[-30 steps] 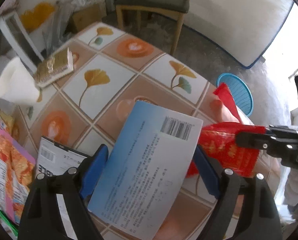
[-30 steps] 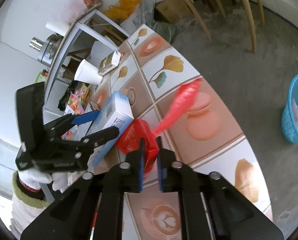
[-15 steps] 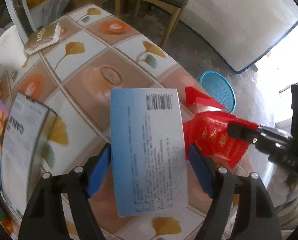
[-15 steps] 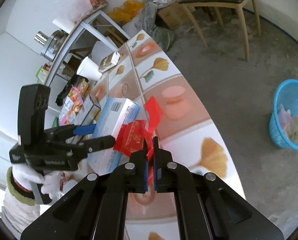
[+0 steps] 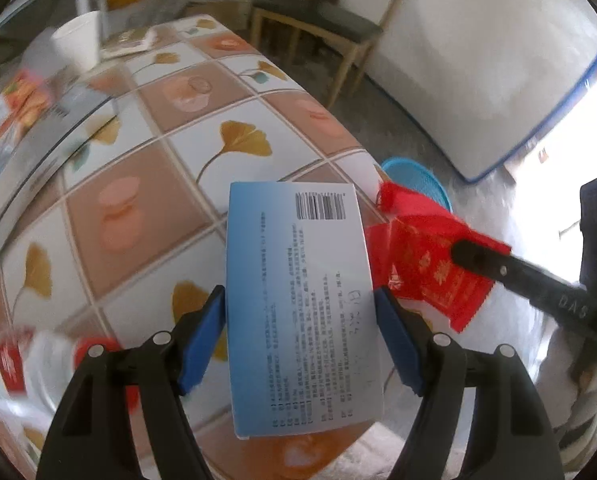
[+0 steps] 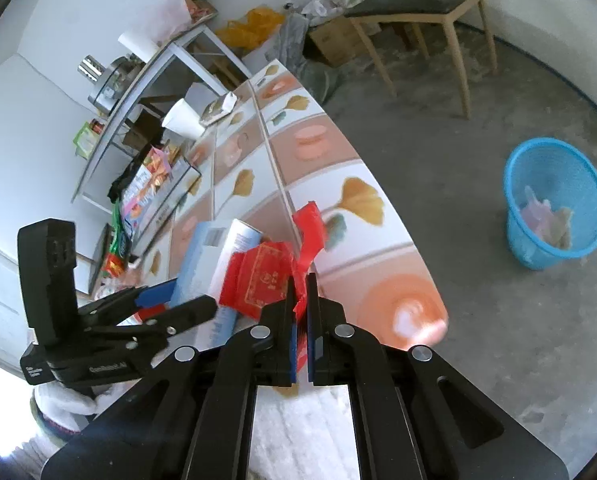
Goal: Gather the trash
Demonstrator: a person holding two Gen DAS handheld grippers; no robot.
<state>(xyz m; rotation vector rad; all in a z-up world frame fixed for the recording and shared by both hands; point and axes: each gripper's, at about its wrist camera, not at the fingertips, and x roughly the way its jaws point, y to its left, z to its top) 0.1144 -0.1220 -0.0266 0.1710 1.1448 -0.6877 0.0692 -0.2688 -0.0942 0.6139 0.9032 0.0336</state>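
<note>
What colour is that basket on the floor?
Bright blue; the basket shows best in the right wrist view.

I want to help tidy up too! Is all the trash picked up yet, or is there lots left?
Partly done. The blue basket on the floor already has some scraps in it. In hand: the left gripper holds a blue box, and the right gripper pinches a red wrapper; neither is in the basket yet. Left on the table: a white cup and snack packets.
</note>
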